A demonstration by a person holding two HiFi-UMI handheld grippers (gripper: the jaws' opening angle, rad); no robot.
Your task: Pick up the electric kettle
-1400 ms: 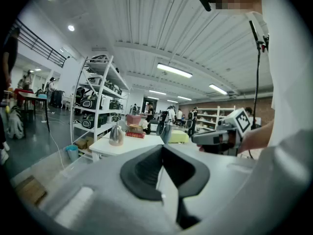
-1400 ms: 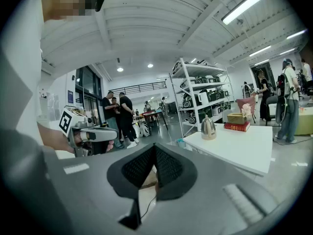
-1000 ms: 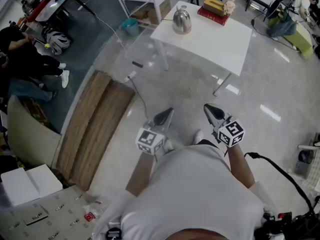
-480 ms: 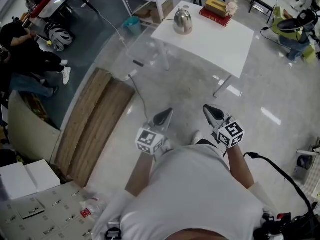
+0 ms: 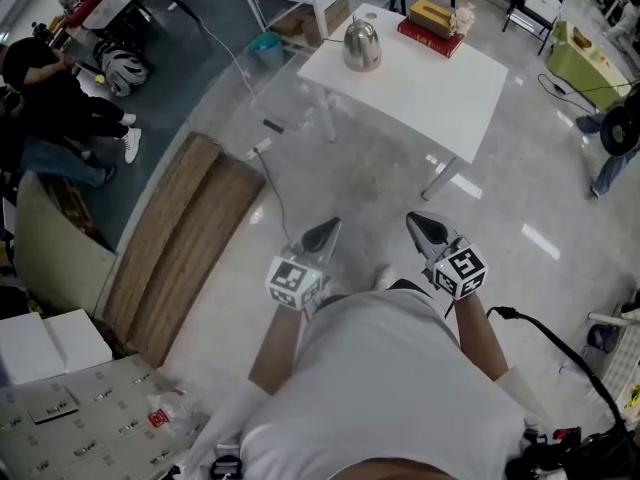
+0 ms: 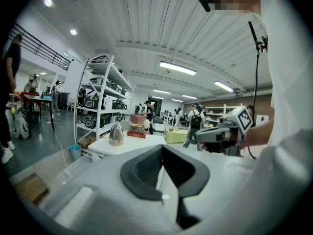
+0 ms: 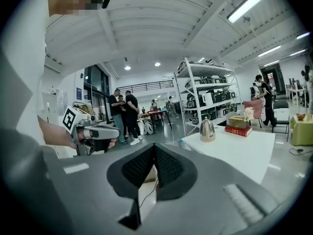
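The steel electric kettle [image 5: 361,44] stands near the far left corner of a white table [image 5: 430,93] well ahead of me. It also shows small in the left gripper view as the kettle [image 6: 116,135] and in the right gripper view as the kettle [image 7: 207,130]. My left gripper [image 5: 324,234] and right gripper [image 5: 426,227] are held side by side over the floor, far short of the table. Both point at it, shut and with nothing in them. Each camera sees the other: the right gripper [image 6: 221,133] and the left gripper [image 7: 95,132].
A red book [image 5: 428,35] with a tan box [image 5: 432,12] on it lies at the table's far edge. Shelving [image 6: 100,99] stands behind the table. A cable [image 5: 272,178] trails on the floor, wooden boards [image 5: 180,248] lie left, and people stand at the left and right.
Both grippers keep their pose and stay shut. The floor and boxes around me have shifted slightly in the head view, and a person at the right edge has walked on.
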